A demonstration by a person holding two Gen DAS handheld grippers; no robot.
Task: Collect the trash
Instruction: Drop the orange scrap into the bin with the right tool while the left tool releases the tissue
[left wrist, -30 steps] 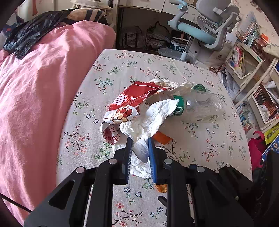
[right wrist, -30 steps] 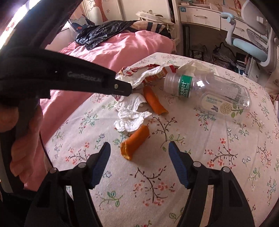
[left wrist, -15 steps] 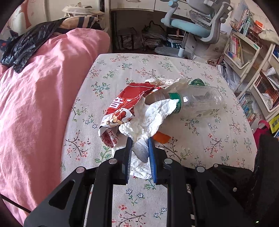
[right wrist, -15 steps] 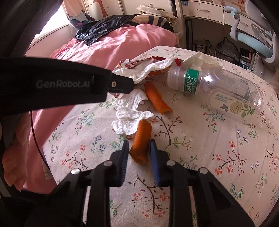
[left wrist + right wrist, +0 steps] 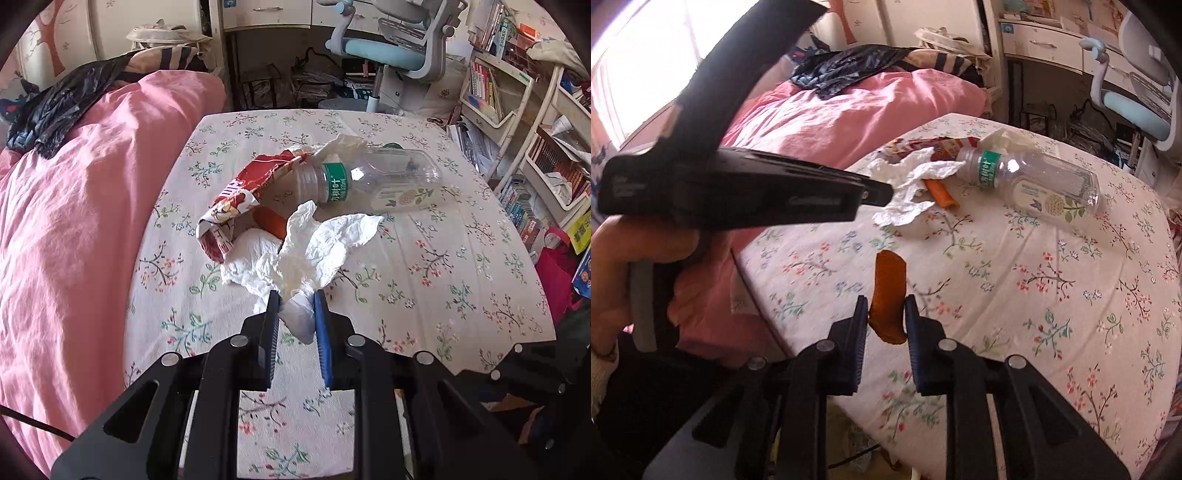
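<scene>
My left gripper [image 5: 295, 306] is shut on a crumpled white tissue [image 5: 317, 251], which hangs from its pads just above the floral table [image 5: 443, 258]. My right gripper [image 5: 886, 310] is shut on an orange peel piece [image 5: 888, 291], held clear of the cloth near the table's front edge. Farther back lie a clear plastic bottle [image 5: 376, 181] [image 5: 1034, 181], a torn red snack wrapper [image 5: 240, 199], a second orange piece [image 5: 271, 221] [image 5: 942, 192] and another tissue [image 5: 251, 254] [image 5: 901, 214].
A pink bed cover [image 5: 74, 221] borders the table's left side, with a black bag [image 5: 55, 107] on it. An office chair [image 5: 399, 48] stands behind the table, and bookshelves [image 5: 517, 110] to the right. A hand [image 5: 613, 266] holds the left gripper's handle.
My right gripper has shut on the orange piece and lifted it toward the near edge. My left gripper has drawn its tissue back off the pile, uncovering the second orange piece.
</scene>
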